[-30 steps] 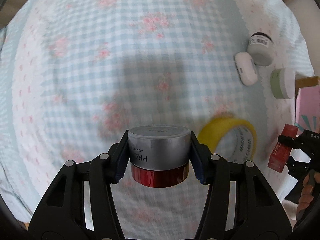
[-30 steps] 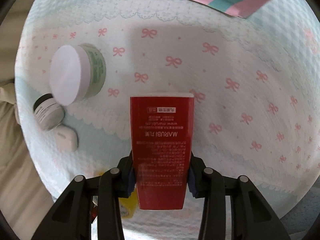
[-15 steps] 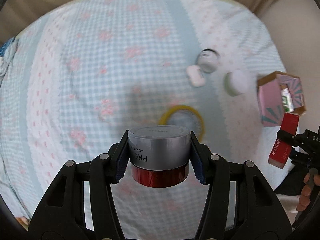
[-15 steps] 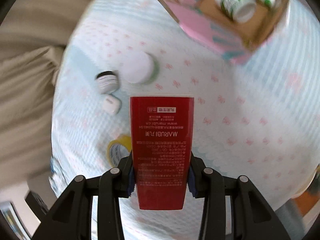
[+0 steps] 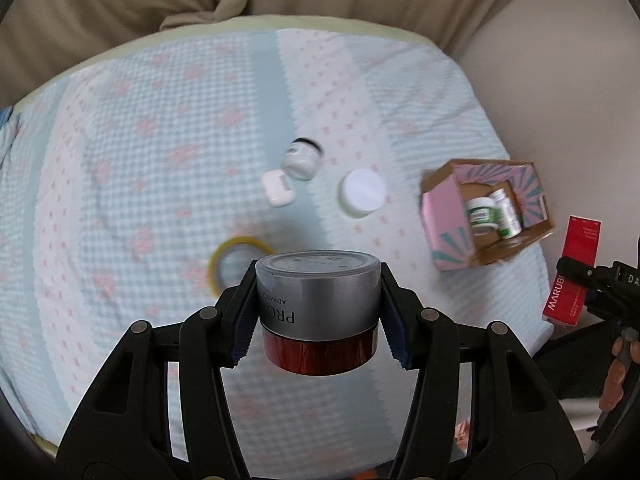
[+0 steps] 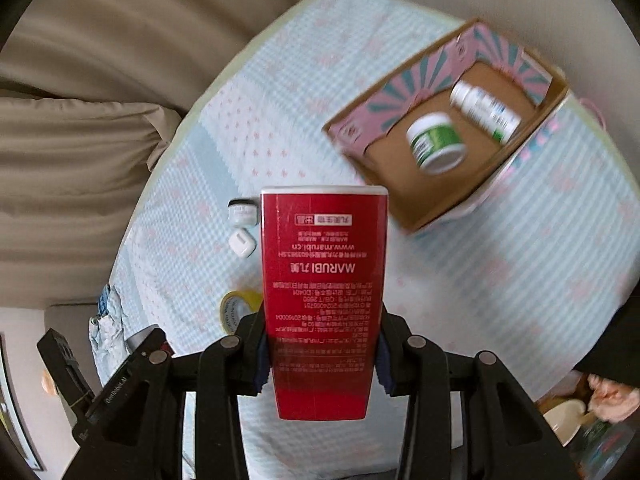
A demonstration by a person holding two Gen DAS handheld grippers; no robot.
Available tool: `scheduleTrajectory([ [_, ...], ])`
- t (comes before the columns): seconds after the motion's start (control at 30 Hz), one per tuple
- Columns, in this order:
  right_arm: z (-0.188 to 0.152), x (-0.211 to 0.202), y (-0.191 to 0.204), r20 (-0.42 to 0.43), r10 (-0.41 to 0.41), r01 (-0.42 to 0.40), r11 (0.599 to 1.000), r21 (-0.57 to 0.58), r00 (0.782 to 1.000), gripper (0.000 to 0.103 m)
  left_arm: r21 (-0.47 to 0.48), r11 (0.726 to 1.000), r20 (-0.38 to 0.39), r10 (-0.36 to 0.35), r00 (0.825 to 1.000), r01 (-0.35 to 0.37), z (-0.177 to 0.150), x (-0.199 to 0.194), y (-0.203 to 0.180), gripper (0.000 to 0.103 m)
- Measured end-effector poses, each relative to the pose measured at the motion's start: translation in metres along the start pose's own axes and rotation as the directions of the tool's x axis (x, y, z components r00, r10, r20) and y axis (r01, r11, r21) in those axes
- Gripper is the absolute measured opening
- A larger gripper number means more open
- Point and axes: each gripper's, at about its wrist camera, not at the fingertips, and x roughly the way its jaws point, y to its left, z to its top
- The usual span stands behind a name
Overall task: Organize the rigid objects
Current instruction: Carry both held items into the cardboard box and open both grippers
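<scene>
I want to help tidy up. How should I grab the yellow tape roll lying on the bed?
The yellow tape roll lies flat with its open hole facing up. Probably best to come straight down from above, one finger in the hole and one outside, pinching the ring's wall. It looks too wide to squeeze across easily.

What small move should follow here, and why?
Probably carry both loads over to the open box. The right tongs grip a red carton, the left tongs a silver jar, both held above the bed. The box already holds a green tub and a bottle, with floor still bare.
</scene>
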Motion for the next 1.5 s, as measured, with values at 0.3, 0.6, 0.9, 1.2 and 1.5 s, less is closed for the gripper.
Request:
scheduleTrajectory([
  [0.3,0.065,-0.040,-0.063,-0.001,-0.006,0.006,0.994,-0.107,1.000,0.038,-0.038,0.999,0.011,-0.029,1.000,0.029,-0.003,0.013,-0.111,0.050],
  [0.6,0.157,-0.046,-0.121,-0.021,-0.077,0.070,0.970,-0.231,0.997,0.038,0.003,0.997,-0.026,-0.071,0.997,0.071,0.028,0.076,-0.239,0.050],
  [0.9,0.228,0.003,-0.155,-0.110,-0.135,0.090,0.935,-0.343,0.985,0.038,0.047,0.996,-0.132,-0.074,0.988,0.081,0.057,0.163,-0.323,0.050],
  [1.2,0.259,0.058,-0.178,-0.193,-0.153,0.062,0.910,-0.411,0.969,0.038,0.057,0.996,-0.223,-0.049,0.973,0.063,0.086,0.253,-0.348,0.050],
  [1.5,0.256,0.089,-0.196,-0.218,-0.158,0.056,0.910,-0.411,0.963,0.038,0.112,0.993,-0.271,0.001,0.963,0.031,0.102,0.295,-0.352,0.050],
])
